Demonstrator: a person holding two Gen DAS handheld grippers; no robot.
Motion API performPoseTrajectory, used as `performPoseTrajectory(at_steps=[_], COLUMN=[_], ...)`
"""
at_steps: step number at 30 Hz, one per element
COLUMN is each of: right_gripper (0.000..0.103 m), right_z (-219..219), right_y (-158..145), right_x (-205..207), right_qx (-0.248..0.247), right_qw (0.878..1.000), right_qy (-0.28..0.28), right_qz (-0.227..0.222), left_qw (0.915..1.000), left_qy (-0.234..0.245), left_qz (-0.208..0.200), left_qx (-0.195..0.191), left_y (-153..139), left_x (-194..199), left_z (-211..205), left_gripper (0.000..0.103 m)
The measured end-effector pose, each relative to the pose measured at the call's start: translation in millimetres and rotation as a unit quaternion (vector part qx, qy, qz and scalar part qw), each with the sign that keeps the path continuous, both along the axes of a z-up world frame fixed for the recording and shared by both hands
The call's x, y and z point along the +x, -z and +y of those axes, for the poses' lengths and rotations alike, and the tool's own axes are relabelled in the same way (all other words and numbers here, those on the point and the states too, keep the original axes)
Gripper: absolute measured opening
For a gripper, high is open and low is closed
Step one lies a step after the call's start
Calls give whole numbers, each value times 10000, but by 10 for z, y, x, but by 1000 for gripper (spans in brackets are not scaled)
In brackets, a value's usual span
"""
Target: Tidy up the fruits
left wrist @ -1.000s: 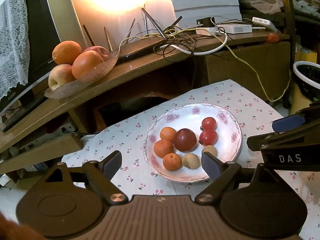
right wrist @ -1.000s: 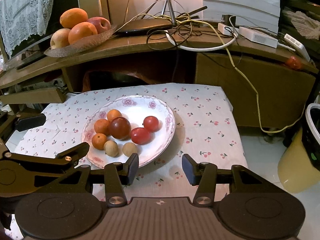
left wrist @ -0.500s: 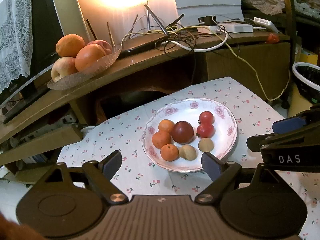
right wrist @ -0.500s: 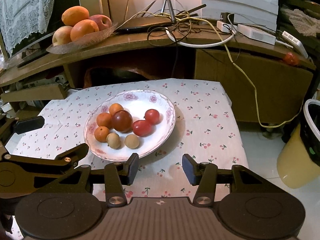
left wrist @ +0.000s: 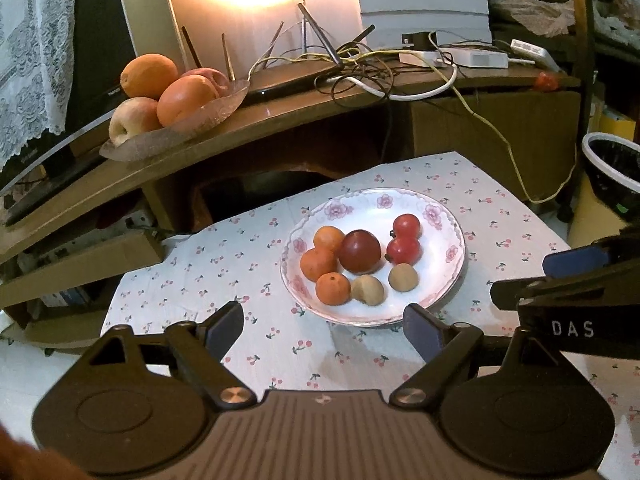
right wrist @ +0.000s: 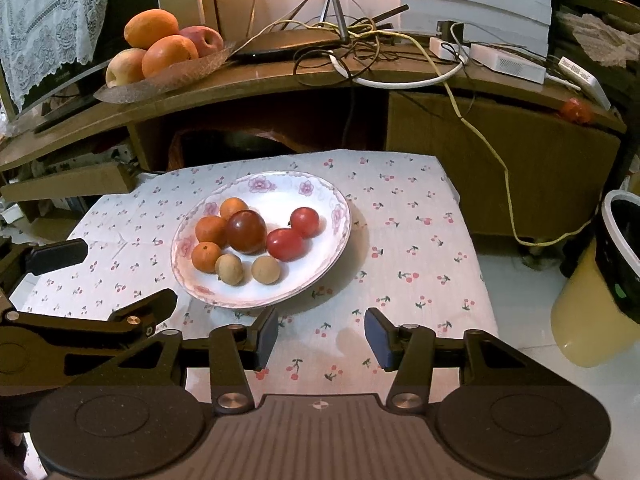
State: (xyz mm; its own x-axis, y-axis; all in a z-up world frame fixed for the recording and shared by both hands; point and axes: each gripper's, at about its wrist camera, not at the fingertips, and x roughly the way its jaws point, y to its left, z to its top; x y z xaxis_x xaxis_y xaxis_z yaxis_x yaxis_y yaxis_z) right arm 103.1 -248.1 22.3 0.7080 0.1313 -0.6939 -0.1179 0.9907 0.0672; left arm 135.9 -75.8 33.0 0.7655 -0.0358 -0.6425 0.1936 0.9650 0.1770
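Note:
A white flowered plate (left wrist: 448, 276) (right wrist: 320, 268) rests on a cherry-print cloth. On it lie three small oranges (left wrist: 332, 288) (right wrist: 206, 257), a dark red plum (left wrist: 359, 251) (right wrist: 247, 231), two red tomatoes (left wrist: 404, 250) (right wrist: 285, 244) and two tan round fruits (left wrist: 403, 277) (right wrist: 265, 269). My left gripper (left wrist: 324, 326) hangs open in front of the plate's near rim, nothing between its fingers. My right gripper (right wrist: 321, 336) is open too, over the cloth just right of the plate's near rim. Each gripper shows at the edge of the other's view.
A glass dish of big oranges and apples (left wrist: 160, 96) (right wrist: 160, 52) sits on the wooden shelf behind, beside a router and tangled cables (left wrist: 360, 68). A bin (right wrist: 616, 280) stands on the floor at the right. The cloth's right edge (right wrist: 476, 256) drops to white floor.
Both views have drawn back slightly from the plate, which now sits a little higher and smaller in frame. Neither gripper took hold of anything.

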Motion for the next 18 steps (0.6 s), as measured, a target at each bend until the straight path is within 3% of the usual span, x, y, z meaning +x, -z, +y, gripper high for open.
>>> performPoseTrajectory(at_steps=[9, 18], right_gripper=[50, 53], right_z=[25, 42], right_y=[-9, -28], right_x=[-189, -432], right_qx=[82, 212], right_qw=[10000, 9998], right_qy=[-19, -29], right_qz=[4, -25], left_qw=[9998, 9997], left_qy=[-134, -231], left_qz=[-27, 19], left_qx=[-132, -91], left_y=[-22, 17], left_x=[-194, -385], left_z=[95, 171], left_gripper=[100, 101])
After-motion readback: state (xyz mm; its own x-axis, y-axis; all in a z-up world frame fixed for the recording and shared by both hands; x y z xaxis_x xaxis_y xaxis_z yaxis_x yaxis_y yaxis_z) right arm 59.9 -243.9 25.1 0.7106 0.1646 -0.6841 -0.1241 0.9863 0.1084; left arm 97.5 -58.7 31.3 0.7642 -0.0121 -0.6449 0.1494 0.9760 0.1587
